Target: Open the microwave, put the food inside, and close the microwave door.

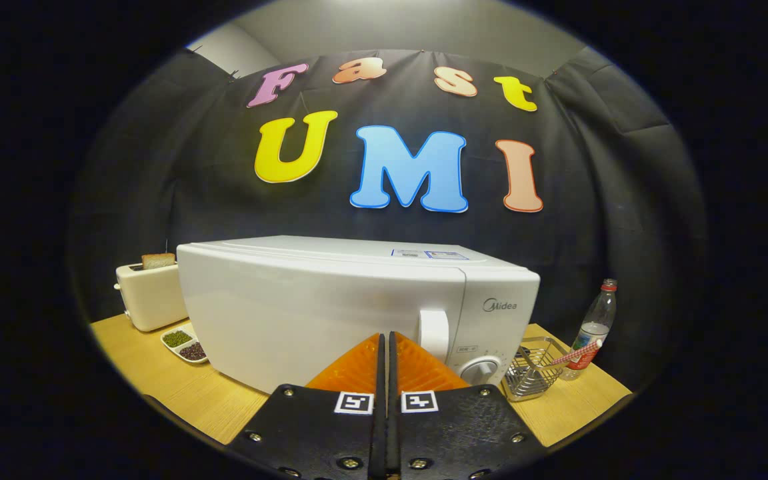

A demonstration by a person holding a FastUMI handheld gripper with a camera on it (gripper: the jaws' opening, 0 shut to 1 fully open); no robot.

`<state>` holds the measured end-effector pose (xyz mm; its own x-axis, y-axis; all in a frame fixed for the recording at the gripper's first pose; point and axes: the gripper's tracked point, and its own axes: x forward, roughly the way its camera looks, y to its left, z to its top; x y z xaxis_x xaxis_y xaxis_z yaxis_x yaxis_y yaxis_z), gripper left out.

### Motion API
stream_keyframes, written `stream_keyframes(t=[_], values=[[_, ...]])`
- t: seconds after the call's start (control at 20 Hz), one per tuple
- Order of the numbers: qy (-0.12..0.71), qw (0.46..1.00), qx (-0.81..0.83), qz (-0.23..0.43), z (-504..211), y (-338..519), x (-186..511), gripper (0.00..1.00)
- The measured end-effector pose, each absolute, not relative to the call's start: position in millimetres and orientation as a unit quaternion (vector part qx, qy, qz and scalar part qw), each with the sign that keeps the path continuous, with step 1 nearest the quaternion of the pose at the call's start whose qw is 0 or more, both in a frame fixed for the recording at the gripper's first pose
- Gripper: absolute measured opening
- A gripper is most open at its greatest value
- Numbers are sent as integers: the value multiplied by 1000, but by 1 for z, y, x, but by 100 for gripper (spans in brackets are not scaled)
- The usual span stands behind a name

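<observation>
**Fingers closed in front of a shut microwave**

The gripper [387, 343] had its two fingers pressed together with nothing between them, their wedge-shaped tips pointing at the lower front of the microwave [357, 307]. The microwave stood just ahead of the fingers on a pale wood-grain table [191, 393]: a smooth, glossy white box with rounded corners, its door shut. Its curved white handle [434, 335] rose just to the right of the fingertips, with a round dial [482, 369] below it on the control panel.

Beyond the fingers to the left sat a cream toaster [151, 297] holding a slice of bread [158, 261], and before it a small divided dish [185, 344] of green and dark grains. To the right stood a wire basket [534, 377] and a clear plastic bottle [594, 327].
</observation>
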<state>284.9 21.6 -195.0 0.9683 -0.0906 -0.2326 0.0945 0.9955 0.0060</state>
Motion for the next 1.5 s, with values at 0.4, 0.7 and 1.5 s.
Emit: stream_keyframes(t=[0.4, 0.7, 1.5], values=[[63, 997, 27, -46, -113, 9, 158, 1], [49, 998, 13, -33, -87, 10, 81, 1], [24, 999, 6, -23, -54, 8, -17, 1]])
